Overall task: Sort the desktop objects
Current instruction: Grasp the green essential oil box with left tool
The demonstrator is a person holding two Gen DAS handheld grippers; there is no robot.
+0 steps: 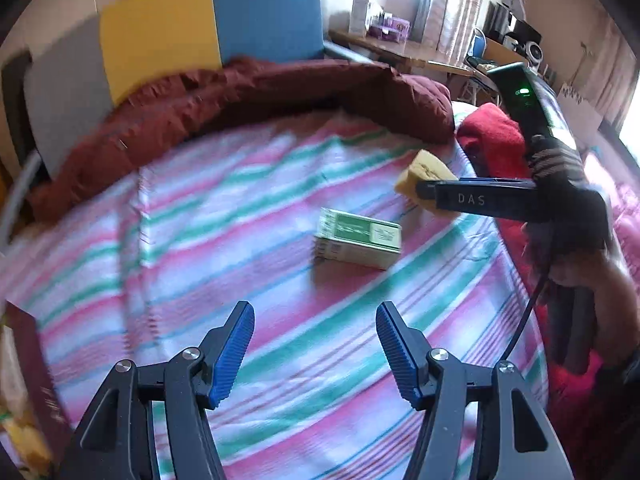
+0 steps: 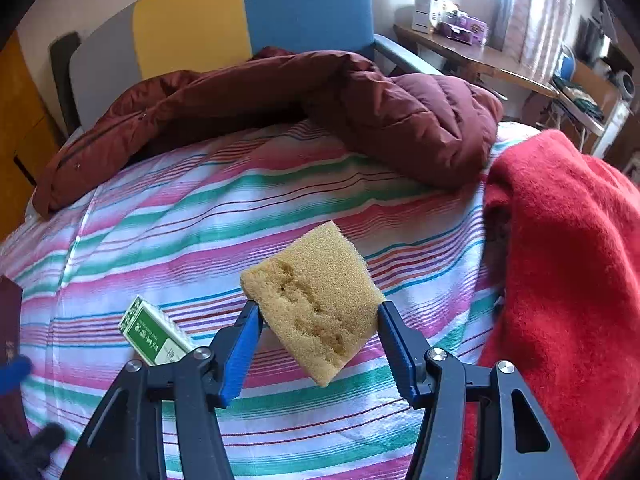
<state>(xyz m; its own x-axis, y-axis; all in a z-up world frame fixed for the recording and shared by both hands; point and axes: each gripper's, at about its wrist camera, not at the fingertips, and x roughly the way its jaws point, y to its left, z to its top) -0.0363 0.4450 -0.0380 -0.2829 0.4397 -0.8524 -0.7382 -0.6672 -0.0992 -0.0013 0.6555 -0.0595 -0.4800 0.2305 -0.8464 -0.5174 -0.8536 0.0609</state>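
A yellow sponge (image 2: 316, 300) hangs above the striped bedsheet (image 2: 200, 220), and my right gripper (image 2: 318, 306) is shut on it, its blue pads pressing both sides. A green and white box (image 2: 154, 334) lies flat on the sheet just left of that gripper. In the left wrist view the same box (image 1: 358, 242) lies ahead of my left gripper (image 1: 315, 308), which stands open with nothing between its fingers. Further right there, the sponge (image 1: 424, 168) sits in the right gripper's black fingers (image 1: 472, 200), held by a gloved hand (image 1: 560, 176).
A maroon padded jacket (image 2: 320, 100) lies across the far side of the bed. A red blanket (image 2: 560, 260) is heaped on the right. A dark red booklet (image 1: 28, 344) shows at the left edge. A wooden desk (image 2: 472, 52) with boxes stands behind.
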